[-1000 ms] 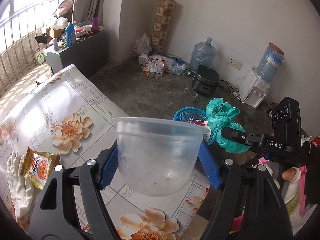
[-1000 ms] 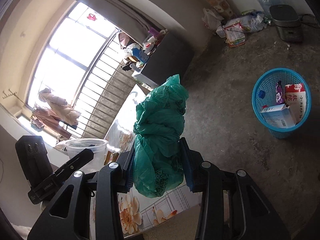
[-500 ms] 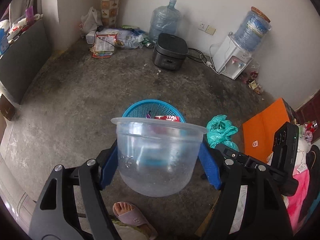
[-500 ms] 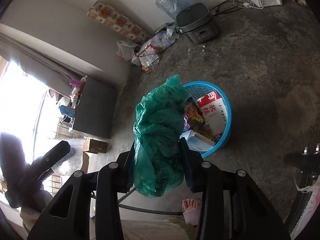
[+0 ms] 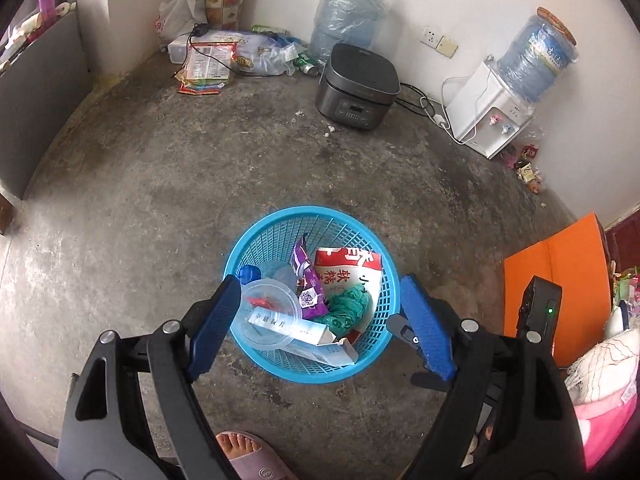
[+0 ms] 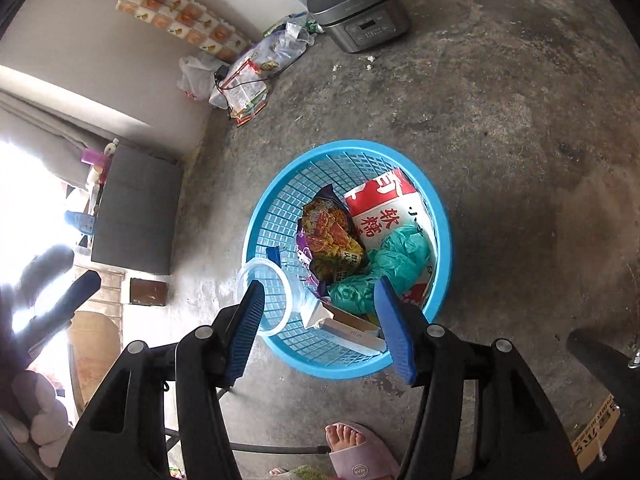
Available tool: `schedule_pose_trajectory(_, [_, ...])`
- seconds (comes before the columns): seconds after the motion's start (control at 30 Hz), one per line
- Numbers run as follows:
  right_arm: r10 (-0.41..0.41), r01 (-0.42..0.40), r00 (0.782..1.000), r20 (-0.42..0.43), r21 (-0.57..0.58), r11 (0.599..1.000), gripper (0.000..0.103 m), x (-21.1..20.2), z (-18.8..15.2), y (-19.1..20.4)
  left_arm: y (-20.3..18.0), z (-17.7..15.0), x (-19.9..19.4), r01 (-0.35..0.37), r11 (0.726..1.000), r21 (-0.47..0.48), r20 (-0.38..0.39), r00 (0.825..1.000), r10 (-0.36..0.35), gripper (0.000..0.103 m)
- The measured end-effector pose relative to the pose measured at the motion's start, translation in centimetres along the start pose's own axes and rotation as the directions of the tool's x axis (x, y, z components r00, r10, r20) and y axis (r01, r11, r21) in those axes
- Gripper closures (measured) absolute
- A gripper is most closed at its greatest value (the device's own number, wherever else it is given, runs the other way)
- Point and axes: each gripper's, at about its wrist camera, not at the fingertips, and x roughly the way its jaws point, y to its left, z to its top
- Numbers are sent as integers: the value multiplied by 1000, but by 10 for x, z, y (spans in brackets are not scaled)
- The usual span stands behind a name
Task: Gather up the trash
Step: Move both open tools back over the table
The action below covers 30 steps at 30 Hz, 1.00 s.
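Observation:
A blue plastic basket stands on the concrete floor below both grippers. In it lie a clear plastic tub, a crumpled green bag, a purple snack wrapper, a red-and-white packet and a white carton. My left gripper hangs over the basket, its jaws opening, with nothing between them. My right gripper is also above the basket, jaws opening and empty.
A dark rice cooker, a water jug and a water dispenser stand along the far wall with litter. An orange board leans at the right. A person's sandalled foot is just before the basket.
Both grippers swung from the table down over the basket. The left let go of the clear tub and the right let go of the green bag; both now lie in the basket.

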Motion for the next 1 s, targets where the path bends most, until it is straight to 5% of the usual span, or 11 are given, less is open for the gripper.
schedule_pose_trajectory(0.23, [36, -34, 996, 87, -21, 999, 47, -42, -11, 13, -2, -3, -68, 28, 1000, 15, 100, 995, -29, 26])
schedule_pose_trajectory(0.43, [75, -35, 978, 195, -200, 979, 46, -96, -30, 72, -1, -24, -161, 31, 998, 60, 232, 972, -44, 23])
schedule_pose_trajectory(0.63, [143, -23, 951, 274, -399, 917, 28, -142, -69, 136, 20, -66, -253, -56, 997, 50, 338, 940, 35, 17])
schedule_pose_trajectory(0.8, [230, -65, 939, 256, -524, 849, 19, -165, -104, 181, 53, -108, -316, -146, 986, -81, 420, 892, 167, 13])
schedule_pose_trajectory(1.0, [284, -85, 933, 218, -637, 766, 10, -175, -143, 226, 89, -163, -370, -270, 924, -269, 461, 806, 370, 11])
